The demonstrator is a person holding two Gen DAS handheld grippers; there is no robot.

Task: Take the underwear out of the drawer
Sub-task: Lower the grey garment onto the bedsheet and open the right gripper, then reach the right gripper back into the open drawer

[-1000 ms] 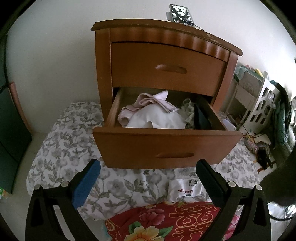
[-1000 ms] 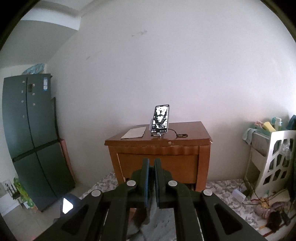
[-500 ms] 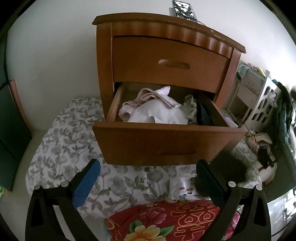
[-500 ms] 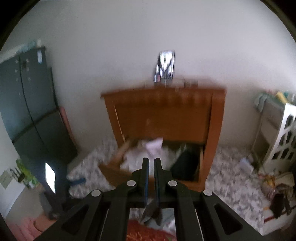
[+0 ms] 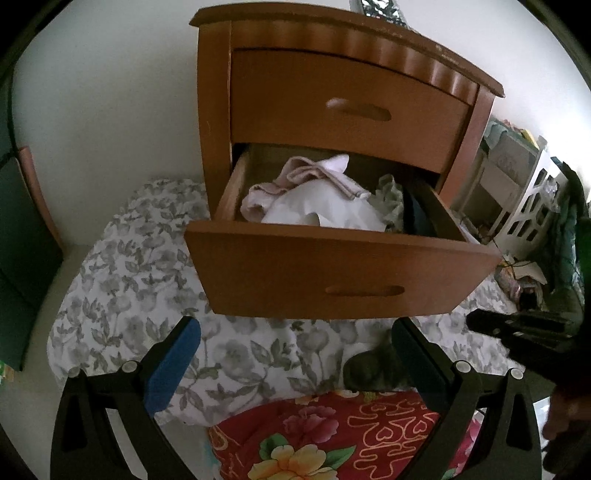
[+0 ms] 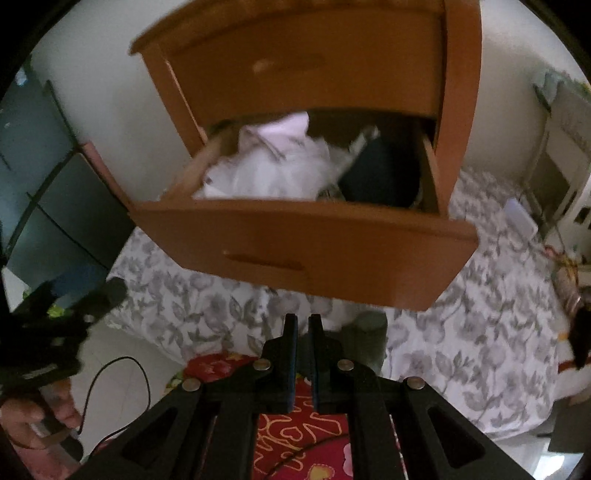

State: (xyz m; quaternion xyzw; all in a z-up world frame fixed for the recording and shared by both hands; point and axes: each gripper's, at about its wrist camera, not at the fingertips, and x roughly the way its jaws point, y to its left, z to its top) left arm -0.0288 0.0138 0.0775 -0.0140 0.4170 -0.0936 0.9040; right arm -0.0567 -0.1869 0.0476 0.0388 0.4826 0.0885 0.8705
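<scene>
The wooden nightstand's lower drawer (image 5: 332, 273) (image 6: 295, 240) stands pulled out. Pink and white underwear (image 5: 317, 199) (image 6: 273, 166) fills it, with a dark piece (image 6: 380, 173) at its right end. My right gripper (image 6: 303, 325) (image 5: 472, 319) is shut, low in front of the drawer, with a dark grey garment (image 6: 364, 339) (image 5: 369, 365) pinched in it. The garment's loose end rests on the floral sheet, partly hidden behind a finger. My left gripper (image 5: 295, 354) stands open and empty below the drawer front.
A floral sheet (image 5: 129, 295) covers the floor around the nightstand, and a red flowered quilt (image 5: 332, 435) lies nearest me. A white rack (image 5: 524, 195) with clutter stands to the right, dark green panels (image 6: 48, 177) to the left. A phone (image 5: 376, 7) sits on the nightstand.
My right gripper came down from above the nightstand and tipped toward the floor, bringing the grey garment onto the sheet over a white garment. The left gripper barely moved.
</scene>
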